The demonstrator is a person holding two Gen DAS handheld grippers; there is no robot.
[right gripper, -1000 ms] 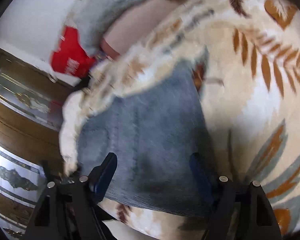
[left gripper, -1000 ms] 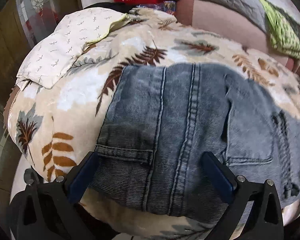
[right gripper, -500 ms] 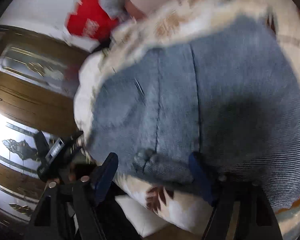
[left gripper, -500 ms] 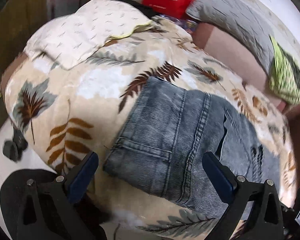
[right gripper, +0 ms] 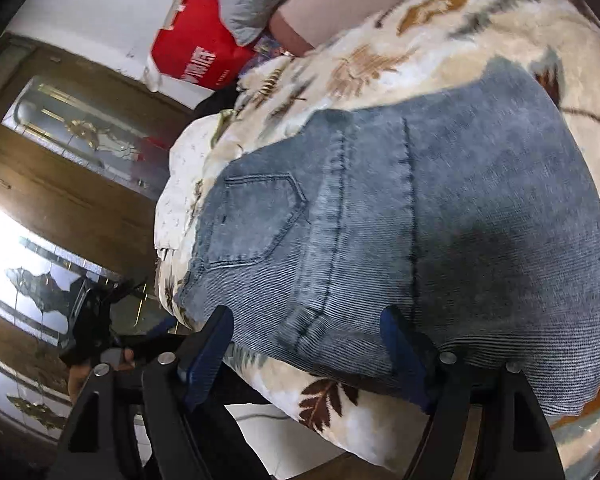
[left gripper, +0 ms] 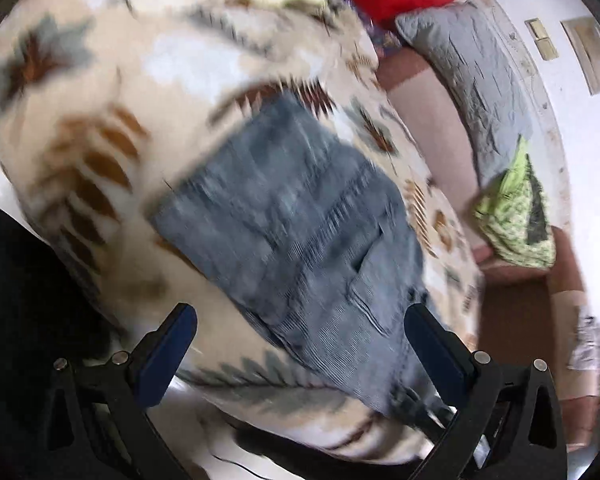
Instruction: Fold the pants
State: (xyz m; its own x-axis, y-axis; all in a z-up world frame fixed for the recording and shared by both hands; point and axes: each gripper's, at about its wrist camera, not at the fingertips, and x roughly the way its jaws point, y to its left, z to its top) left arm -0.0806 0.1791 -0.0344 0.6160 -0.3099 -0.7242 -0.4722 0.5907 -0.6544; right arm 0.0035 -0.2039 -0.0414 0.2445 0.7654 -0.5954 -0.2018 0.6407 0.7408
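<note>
leaf-print blanket [right gripper: 440, 28] covered bed, filling both views. folded pants [right gripper: 400, 240], grey-blue denim, lay flat on blanket near its front edge; long axis ran roughly 10 to 4 o'clock in left view. pants sat at 12 o'clock from right gripper [right gripper: 308, 340], whose jaws were spread wide at hem, pinching nothing; right looked nearer. left gripper [left gripper: 300, 336] also spread, empty, hovering above, view blurred. red bag [right gripper: 196, 60] at 10 o'clock.

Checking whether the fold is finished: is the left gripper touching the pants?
Apart. The left wrist view shows the left gripper open, its fingers off the pants.
</note>
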